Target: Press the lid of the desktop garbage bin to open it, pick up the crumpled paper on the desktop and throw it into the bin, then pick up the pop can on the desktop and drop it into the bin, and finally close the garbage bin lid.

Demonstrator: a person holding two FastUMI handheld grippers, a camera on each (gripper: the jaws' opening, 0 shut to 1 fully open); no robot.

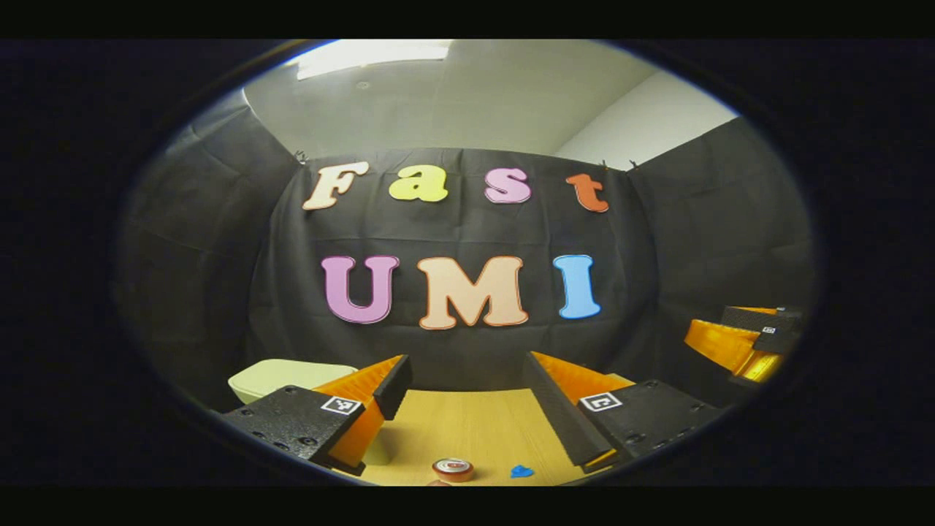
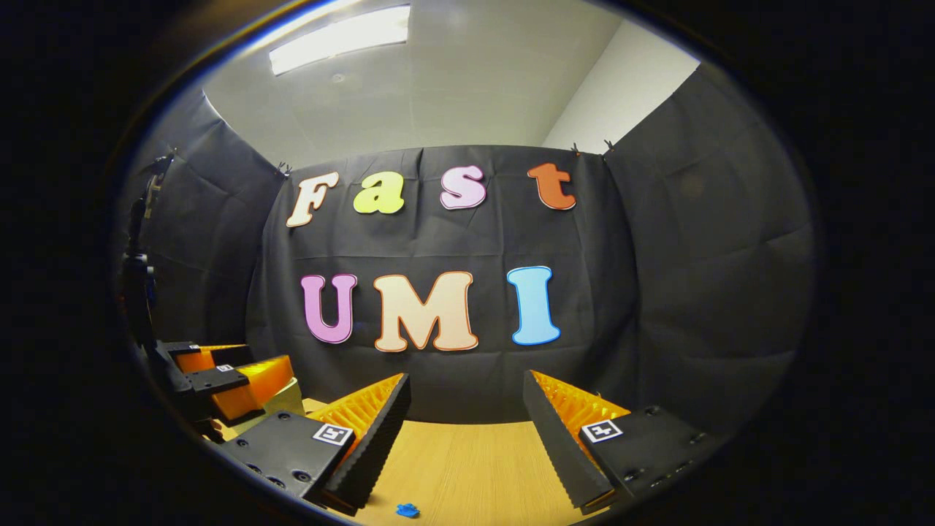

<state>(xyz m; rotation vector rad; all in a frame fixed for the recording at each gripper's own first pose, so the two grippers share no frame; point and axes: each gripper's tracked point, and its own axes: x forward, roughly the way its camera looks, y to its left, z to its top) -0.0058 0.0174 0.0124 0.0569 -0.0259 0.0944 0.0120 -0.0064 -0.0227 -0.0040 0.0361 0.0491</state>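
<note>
Both tools, left tool and right tool, are wide open, holding nothing. Push down gently on the bin lid first.

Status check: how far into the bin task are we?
Nothing looks done. The bin lid looks closed; the pop can stands on the desk. Both the left claw and right claw are open and empty. Left: everything, starting with pressing the lid.
</note>
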